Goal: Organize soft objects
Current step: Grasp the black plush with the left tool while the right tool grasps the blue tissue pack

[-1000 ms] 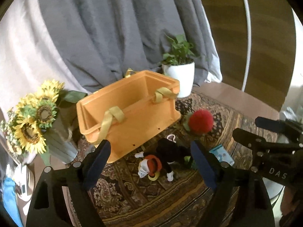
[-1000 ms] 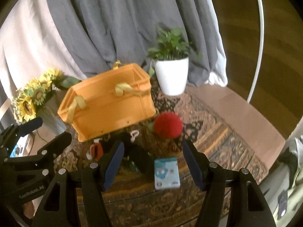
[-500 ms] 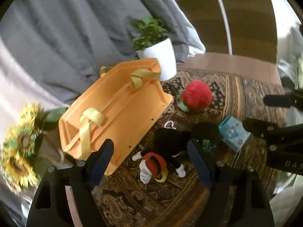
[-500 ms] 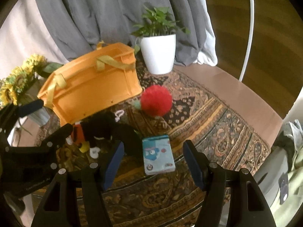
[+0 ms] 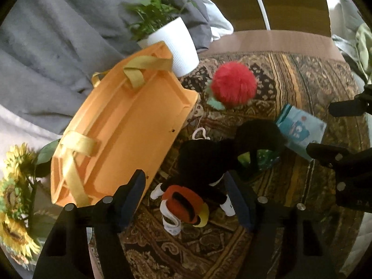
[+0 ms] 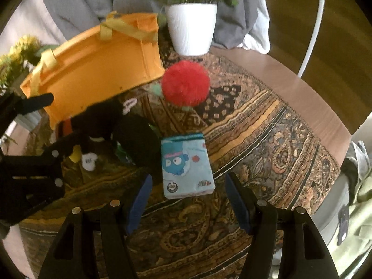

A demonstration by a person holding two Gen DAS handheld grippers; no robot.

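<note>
Both tools wide apart, nothing gripped. Left tool (image 5: 186, 200) over black plush (image 5: 209, 160), orange bin (image 5: 121, 134) just left of it. Right tool (image 6: 188, 200) over blue pack (image 6: 186, 162). Risk: snagging plush w/ one finger only, dragging rug (image 6: 255, 139), bumping bin.

— What kind of place is this?
— A home, I think a living room. There is a patterned rug (image 6: 255, 125), a grey curtain (image 5: 53, 46), a green plant in a white pot (image 6: 190, 28) and sunflowers (image 5: 11, 186).
— Anything more?
— Plush toys (image 5: 209, 162) and an orange storage basket (image 5: 121, 127) lie on the rug.
</note>
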